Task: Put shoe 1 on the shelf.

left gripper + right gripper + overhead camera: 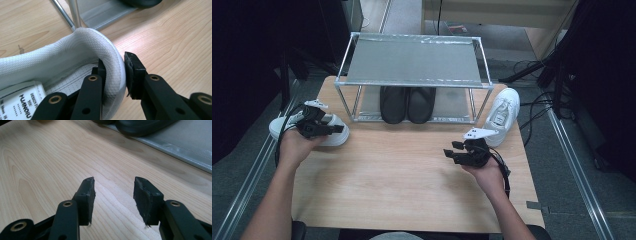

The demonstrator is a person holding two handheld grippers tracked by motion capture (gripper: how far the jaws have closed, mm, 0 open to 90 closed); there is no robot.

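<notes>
Heel collar of white sneaker (75,50) pinched in left claw (115,72) at tabletop's (402,175) left edge.
Farther right: metal shoe rack (412,65) holding black shoes (407,104); right claw (113,195) gaping, empty, above bare wood; second white sneaker (503,114) beside rack's right end.

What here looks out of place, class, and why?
The two white shoes: one lies beside the rack, the other at the table's left edge with the left gripper astride its heel, while the black pair sits neatly inside.
</notes>
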